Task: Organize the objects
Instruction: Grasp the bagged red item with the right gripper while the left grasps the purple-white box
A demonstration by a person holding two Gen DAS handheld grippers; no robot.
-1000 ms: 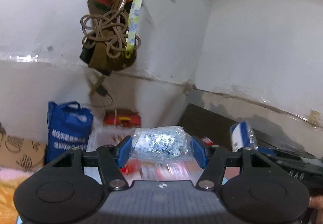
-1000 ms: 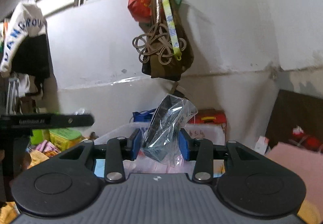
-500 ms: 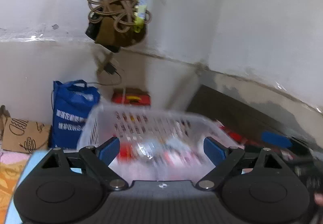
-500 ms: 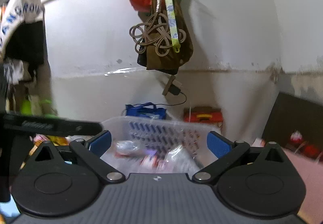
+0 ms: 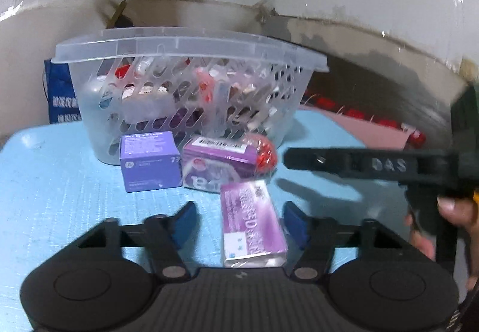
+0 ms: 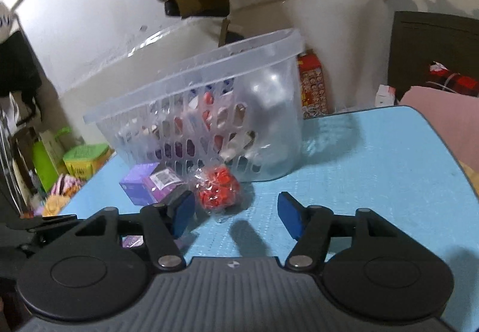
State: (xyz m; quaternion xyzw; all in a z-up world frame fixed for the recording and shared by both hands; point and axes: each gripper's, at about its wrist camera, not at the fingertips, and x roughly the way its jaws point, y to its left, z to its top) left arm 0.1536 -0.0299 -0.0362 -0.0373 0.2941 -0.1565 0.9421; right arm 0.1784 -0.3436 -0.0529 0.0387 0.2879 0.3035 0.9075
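Both claws are now hanging spread and empty, their plastic-wrapped packets gone: left claw (image 5: 239, 222) straddling a flat purple box (image 5: 251, 224) low in frame, right claw (image 6: 236, 213) facing a clear slotted plastic basket (image 6: 191, 74) at centre on the blue desk (image 6: 374, 170).

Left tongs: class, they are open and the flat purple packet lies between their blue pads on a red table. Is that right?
Not quite. The left tongs are open with the flat purple packet between the pads, but the table is light blue, as the left wrist view shows.
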